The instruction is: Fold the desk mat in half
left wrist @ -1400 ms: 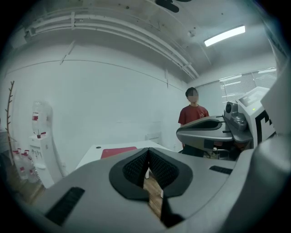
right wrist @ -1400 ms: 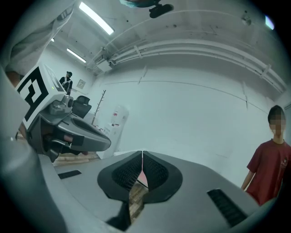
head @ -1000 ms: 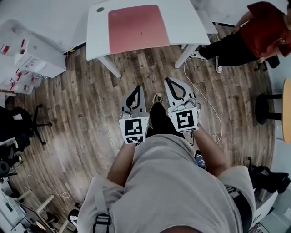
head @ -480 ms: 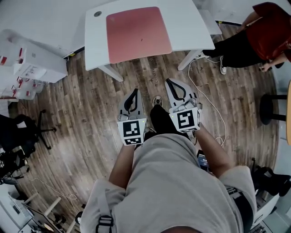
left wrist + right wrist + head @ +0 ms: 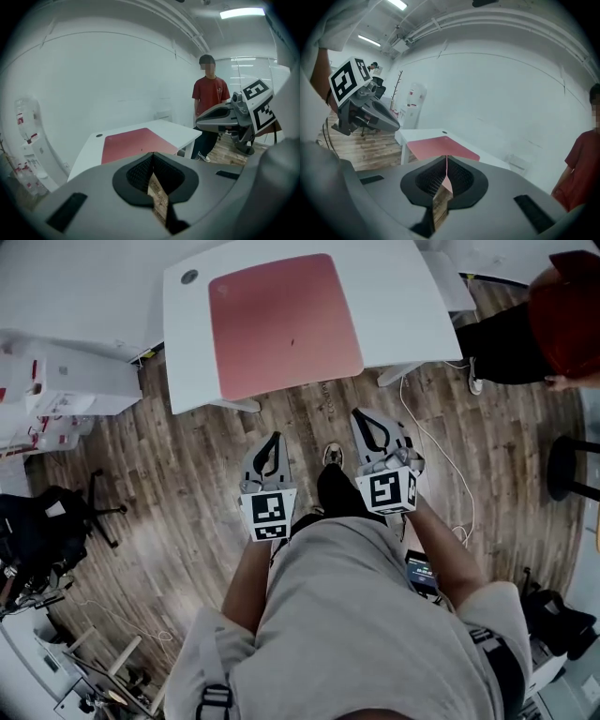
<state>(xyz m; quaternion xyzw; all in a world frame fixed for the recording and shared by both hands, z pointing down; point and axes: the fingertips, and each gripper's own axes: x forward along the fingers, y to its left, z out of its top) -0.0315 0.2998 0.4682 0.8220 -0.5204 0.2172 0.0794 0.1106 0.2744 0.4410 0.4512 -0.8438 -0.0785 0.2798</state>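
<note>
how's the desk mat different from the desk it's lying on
The desk mat is pinkish red; the desk is white. The desk mat is smaller, leaving bare desk to either side. The desk has a round hole near one corner; the desk mat shows only a tiny dark speck. Both are flat rectangles with rounded corners, and the desk mat lies unfolded.

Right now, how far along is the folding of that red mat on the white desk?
Nothing looks done yet: the desk mat lies flat and unfolded on the white desk. Nothing is in hand either. The left gripper and right gripper are both shut and empty, held over the wooden floor short of the desk. The whole job is left: reach the mat, grip an edge and fold it over.
</note>
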